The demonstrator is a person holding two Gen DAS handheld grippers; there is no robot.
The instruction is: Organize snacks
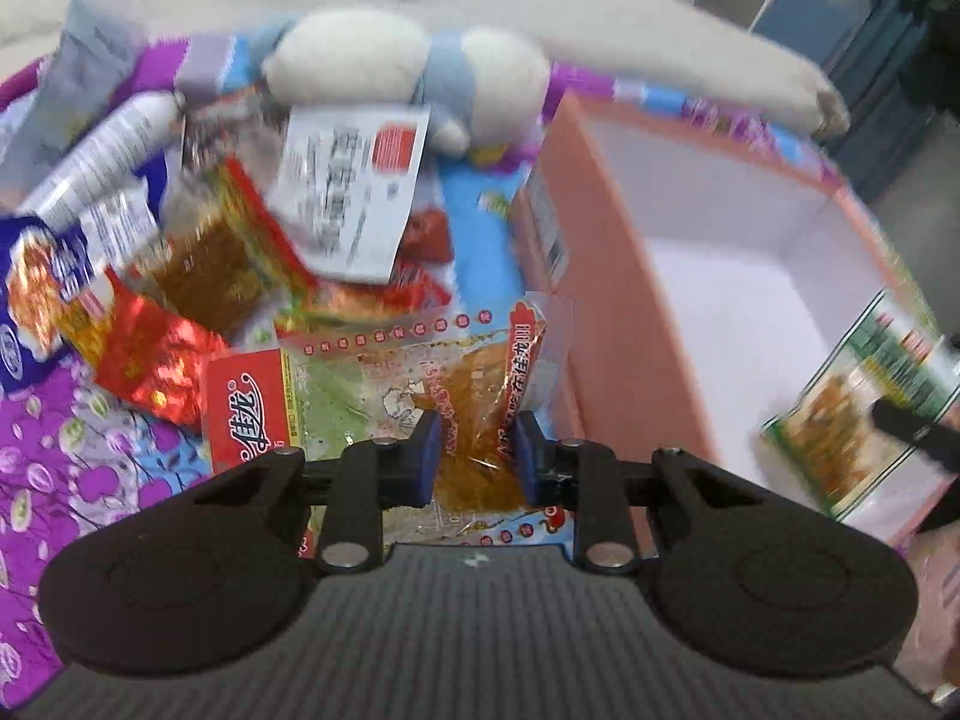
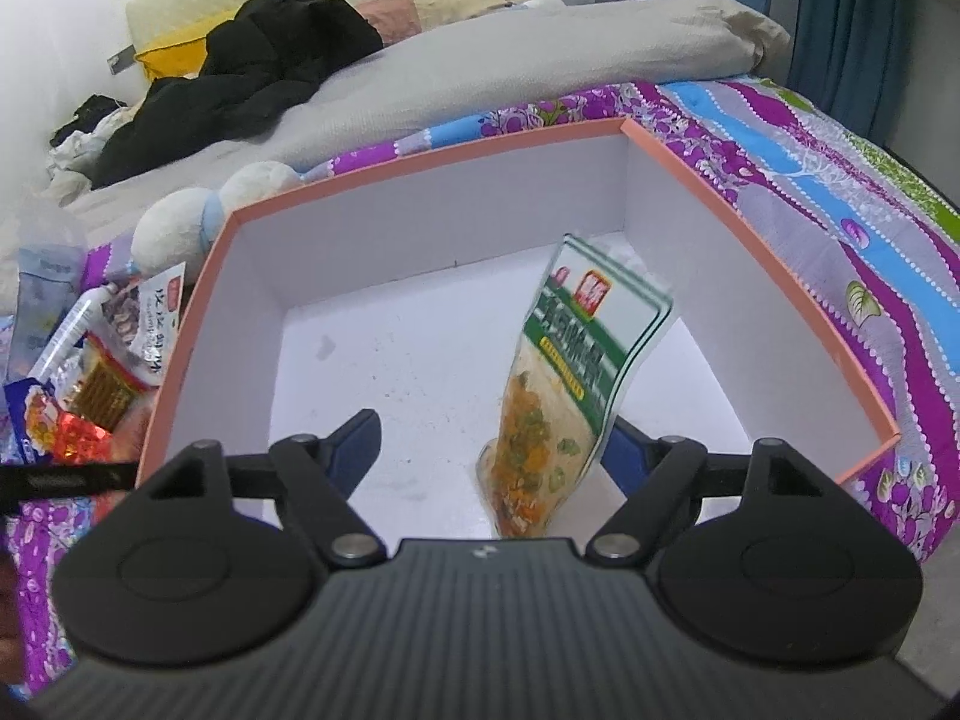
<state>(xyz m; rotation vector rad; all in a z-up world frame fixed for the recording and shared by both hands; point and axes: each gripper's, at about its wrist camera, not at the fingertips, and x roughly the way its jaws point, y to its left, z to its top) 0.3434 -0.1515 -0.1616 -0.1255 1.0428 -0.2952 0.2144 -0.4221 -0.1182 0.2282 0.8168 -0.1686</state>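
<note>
Pinching the clear orange snack packet (image 1: 480, 444) mid-body in my narrowed left jaws while my wide-open right jaws hold nothing, the green pouch (image 2: 564, 384) loose between them over the pink box (image 2: 420, 180), I judge both light, crinkly, slippery; remaining snacks (image 1: 198, 276) lie at ten o'clock on the floral bedspread (image 1: 78, 456).

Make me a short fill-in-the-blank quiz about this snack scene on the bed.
1. The box has white inner walls and a ____ rim.
2. The left gripper is shut on a clear packet of ____ snack.
3. The green-and-white pouch by the open right gripper is over the inside of the ____.
4. The plush toy is white and ____.

Missing words: pink; orange; box; blue
</note>
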